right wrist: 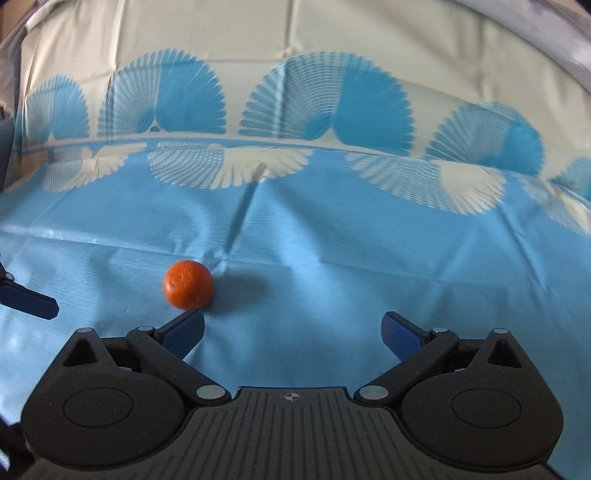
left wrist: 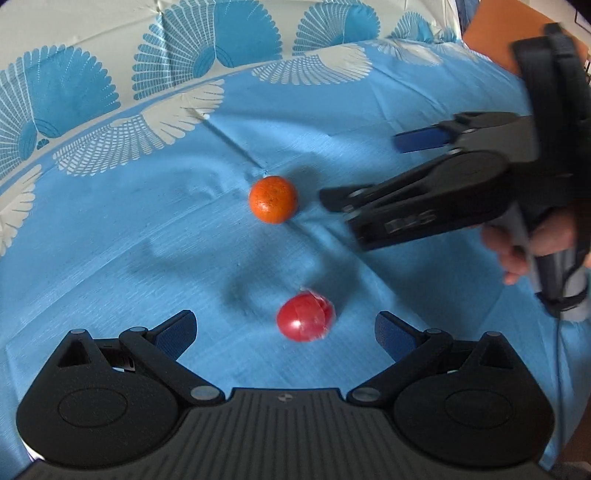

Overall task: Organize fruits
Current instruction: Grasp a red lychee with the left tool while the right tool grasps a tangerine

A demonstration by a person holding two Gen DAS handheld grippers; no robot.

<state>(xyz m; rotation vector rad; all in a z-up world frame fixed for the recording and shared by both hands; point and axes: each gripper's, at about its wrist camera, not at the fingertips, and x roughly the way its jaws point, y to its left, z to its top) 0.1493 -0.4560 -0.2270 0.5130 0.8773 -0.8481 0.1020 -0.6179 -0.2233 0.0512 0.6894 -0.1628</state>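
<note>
An orange fruit [left wrist: 273,199] lies on the blue tablecloth [left wrist: 147,236]; it also shows in the right wrist view [right wrist: 188,284]. A red fruit in clear wrap [left wrist: 306,316] lies nearer to me, between and just ahead of the open fingers of my left gripper [left wrist: 284,328]. My right gripper [right wrist: 291,328] is open and empty, its left fingertip just below the orange. The right gripper also shows in the left wrist view [left wrist: 362,170], coming in from the right with its tips beside the orange. The red fruit is out of the right wrist view.
The cloth has a white band with blue fan patterns [right wrist: 310,110] at the far side and creases near the orange. A fingertip of the left gripper [right wrist: 33,301] shows at the left edge of the right wrist view. An orange surface [left wrist: 487,33] lies beyond the cloth.
</note>
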